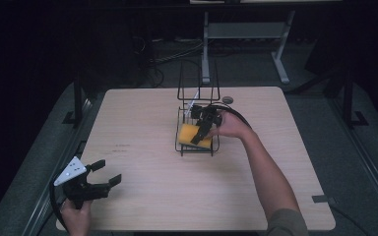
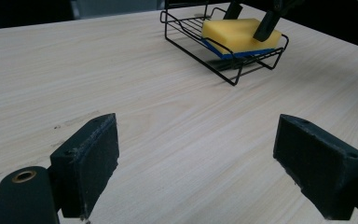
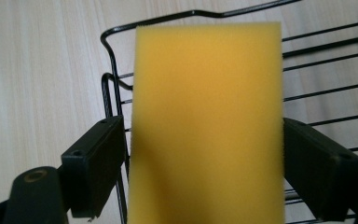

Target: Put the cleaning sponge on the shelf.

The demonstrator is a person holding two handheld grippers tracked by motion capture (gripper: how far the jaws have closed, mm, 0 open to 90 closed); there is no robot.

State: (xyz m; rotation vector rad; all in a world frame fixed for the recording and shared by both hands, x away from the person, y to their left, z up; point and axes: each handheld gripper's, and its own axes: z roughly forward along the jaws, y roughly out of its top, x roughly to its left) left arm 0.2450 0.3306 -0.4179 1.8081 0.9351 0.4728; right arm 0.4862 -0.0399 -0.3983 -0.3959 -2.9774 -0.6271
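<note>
Yellow sponge [image 3: 207,121] lies in the black wire rack [image 1: 197,129] mid-counter; near end cut off in right gripper view, blue underside partly hidden by wires. Right tool [image 1: 203,129] straddles it, jaws flanking the sides, contact unclear. Left tool [image 1: 102,173] wide, empty, near-left counter [image 1: 142,196] edge, bare wood around.

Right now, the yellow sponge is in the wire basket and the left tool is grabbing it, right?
Almost. The sponge is in the basket, but the right tool is at it, not the left. The right gripper view shows the sponge between that tool's jaws. The left tool is open over bare table near the front left corner, as the high view shows.
</note>
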